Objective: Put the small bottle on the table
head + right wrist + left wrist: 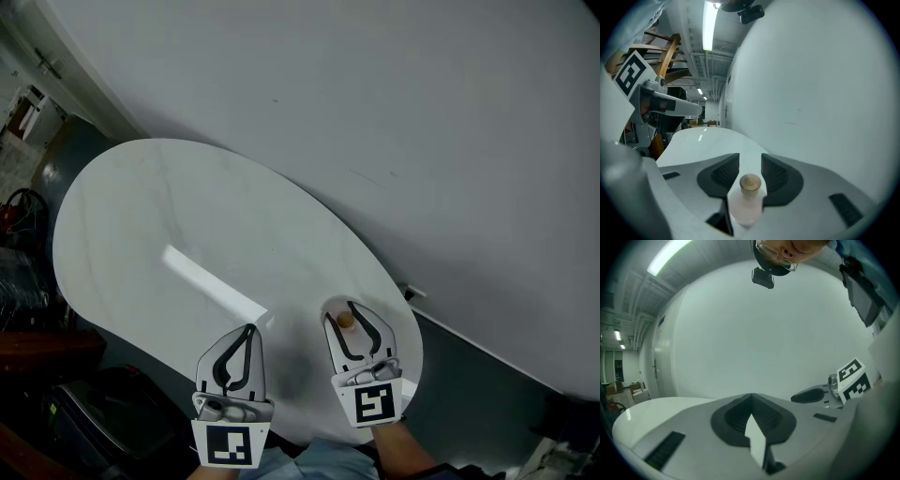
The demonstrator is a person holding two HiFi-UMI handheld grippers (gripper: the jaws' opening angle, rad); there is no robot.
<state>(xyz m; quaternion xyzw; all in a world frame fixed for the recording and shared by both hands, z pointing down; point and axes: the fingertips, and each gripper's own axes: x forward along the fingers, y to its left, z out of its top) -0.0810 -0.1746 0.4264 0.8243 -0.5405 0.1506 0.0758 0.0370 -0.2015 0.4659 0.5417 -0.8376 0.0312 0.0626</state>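
A small clear bottle with a cork stopper stands upright between the jaws of my right gripper, near the white oval table's front right edge. In the right gripper view the bottle sits deep between the dark pads, with the right gripper spread and a clear gap at its tips. It looks open around the bottle rather than pressing on it. My left gripper hovers over the table's front edge, shut and empty. In the left gripper view that gripper has its pads meeting at the tip.
A grey wall curves close behind the table. Dark clutter, including a black case, fills the floor at the left. A wooden frame stands beyond the left gripper. The right gripper's marker cube shows in the left gripper view.
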